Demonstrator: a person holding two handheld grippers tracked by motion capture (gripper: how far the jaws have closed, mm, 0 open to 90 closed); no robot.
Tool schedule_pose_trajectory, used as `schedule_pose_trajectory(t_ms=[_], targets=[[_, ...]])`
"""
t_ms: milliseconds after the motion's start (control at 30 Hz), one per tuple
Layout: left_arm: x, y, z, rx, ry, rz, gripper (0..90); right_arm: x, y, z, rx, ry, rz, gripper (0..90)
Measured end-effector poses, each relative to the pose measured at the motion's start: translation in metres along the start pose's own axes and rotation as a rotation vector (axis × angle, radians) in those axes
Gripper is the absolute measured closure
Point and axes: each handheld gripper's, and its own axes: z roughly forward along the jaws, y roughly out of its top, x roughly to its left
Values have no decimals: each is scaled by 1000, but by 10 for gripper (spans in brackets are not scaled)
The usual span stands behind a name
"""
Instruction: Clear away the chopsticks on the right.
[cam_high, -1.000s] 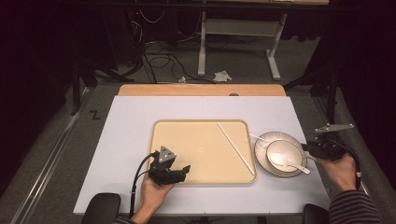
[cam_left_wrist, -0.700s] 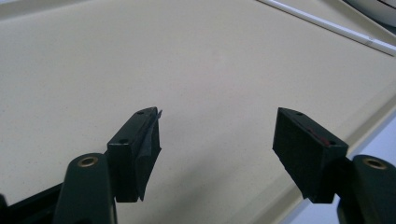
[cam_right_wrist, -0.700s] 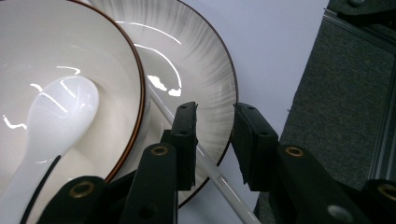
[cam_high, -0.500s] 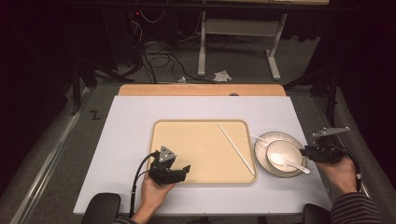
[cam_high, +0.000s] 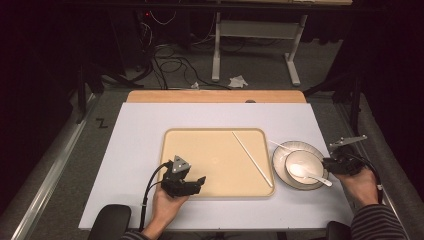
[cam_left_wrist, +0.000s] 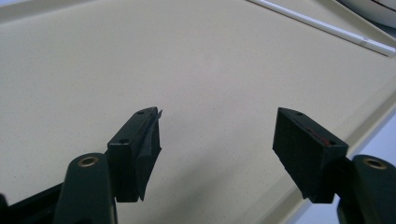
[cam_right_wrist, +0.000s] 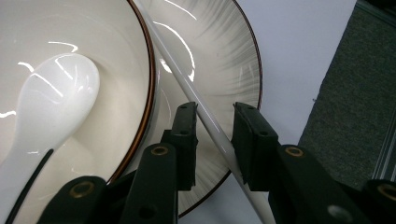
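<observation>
Between the right gripper's (cam_right_wrist: 214, 122) part-open jaws runs a white chopstick (cam_right_wrist: 187, 88), untouched, lying on the plate (cam_right_wrist: 224, 60) rim, its length slanting away toward the far left; nearer left, the left gripper (cam_left_wrist: 217, 140) gapes over the tray (cam_left_wrist: 140, 60).

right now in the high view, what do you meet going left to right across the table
left tongs over the near left corner of the tray → white chopstick lying on the tray → bowl with the spoon on its plate → right tongs

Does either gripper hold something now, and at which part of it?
No. The right gripper straddles a white chopstick without pressing; the left gripper is open over the tray.
</observation>
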Motion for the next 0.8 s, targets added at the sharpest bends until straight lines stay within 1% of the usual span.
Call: schedule_pose_trajectory(t_ms=[100,133,233,367,400,433,600,800], targets=[[-1,1,1,0,-3,2,323,2,0,2,11,13,0,733],[-1,1,1,0,-5,3,323,2,0,4,18,4,-5,735],[-1,2,2,-1,-8,8,323,2,0,8,39,9,-10,750],[-1,3,3,1,-10,12,322,2,1,11,49,6,-10,773],[-1,3,3,1,-10,12,323,2,1,11,53,12,-9,781],[-2,3,3,1,-11,13,323,2,1,12,51,9,-3,790],[-2,3,2,-2,-6,13,323,0,3,15,58,12,-4,838],[-2,2,0,-3,0,11,323,-1,5,19,65,22,-11,852]])
